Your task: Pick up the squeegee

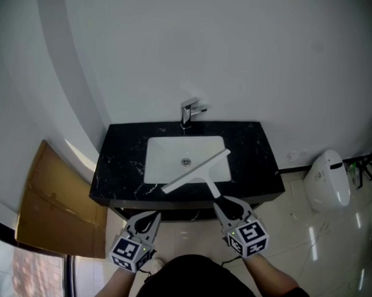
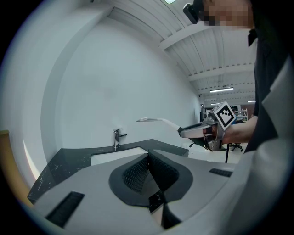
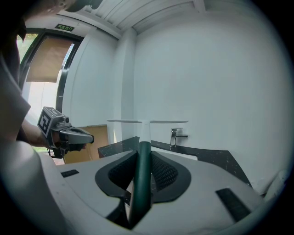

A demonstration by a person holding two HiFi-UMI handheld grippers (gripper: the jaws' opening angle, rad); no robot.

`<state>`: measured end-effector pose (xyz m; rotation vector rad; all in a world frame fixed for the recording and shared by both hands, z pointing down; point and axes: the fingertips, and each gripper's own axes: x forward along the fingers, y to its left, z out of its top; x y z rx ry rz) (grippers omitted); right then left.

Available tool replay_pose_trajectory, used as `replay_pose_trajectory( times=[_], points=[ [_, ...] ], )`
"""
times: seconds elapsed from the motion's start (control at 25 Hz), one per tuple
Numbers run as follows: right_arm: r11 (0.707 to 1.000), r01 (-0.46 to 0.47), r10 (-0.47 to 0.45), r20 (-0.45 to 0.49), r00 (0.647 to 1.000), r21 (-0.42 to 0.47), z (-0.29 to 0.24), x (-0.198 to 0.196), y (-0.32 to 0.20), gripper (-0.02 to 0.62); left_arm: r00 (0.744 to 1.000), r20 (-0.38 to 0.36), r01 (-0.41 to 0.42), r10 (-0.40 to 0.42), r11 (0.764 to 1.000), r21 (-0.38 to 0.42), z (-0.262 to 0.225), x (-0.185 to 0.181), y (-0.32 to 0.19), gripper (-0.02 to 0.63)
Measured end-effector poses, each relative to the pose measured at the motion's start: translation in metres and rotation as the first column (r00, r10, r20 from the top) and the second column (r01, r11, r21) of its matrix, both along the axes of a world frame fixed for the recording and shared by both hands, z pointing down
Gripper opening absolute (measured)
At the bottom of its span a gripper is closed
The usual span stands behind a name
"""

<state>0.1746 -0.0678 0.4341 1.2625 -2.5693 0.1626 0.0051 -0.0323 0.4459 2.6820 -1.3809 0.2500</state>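
The squeegee (image 1: 194, 171) has a long white blade and a dark green handle. My right gripper (image 1: 223, 204) is shut on that handle and holds the tool in the air over the front of the sink. In the right gripper view the handle (image 3: 142, 174) runs up between the pads, and the blade (image 3: 147, 121) lies level across the top. My left gripper (image 1: 152, 218) hangs in front of the counter's left part, shut, with nothing in it. The left gripper view shows its pads (image 2: 140, 172) pressed together, with the squeegee (image 2: 156, 120) and the right gripper (image 2: 193, 131) off to the right.
A black stone counter (image 1: 253, 153) holds a white basin (image 1: 167, 153) with a chrome faucet (image 1: 188, 111) behind it. A brown cardboard sheet (image 1: 50, 201) leans at the left. A white bin-like object (image 1: 328, 180) stands on the tiled floor to the right.
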Motion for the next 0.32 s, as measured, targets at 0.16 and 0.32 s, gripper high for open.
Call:
replay_pose_trajectory(
  times=[0.16,0.32],
  points=[
    [1.0,-0.002,0.002,0.001,1.0,0.0,0.0004,0.0008,0.0008,0.1,1.0,-0.002,0.0,0.0,1.0,0.0,0.0001,0.0004,0.0008,-0.005],
    [1.0,-0.001,0.001,-0.002,1.0,0.001,0.0004,0.0011,0.0015,0.1,1.0,0.002,0.001,-0.001,1.0,-0.001,0.0019,-0.0002,0.0013,-0.005]
  ],
)
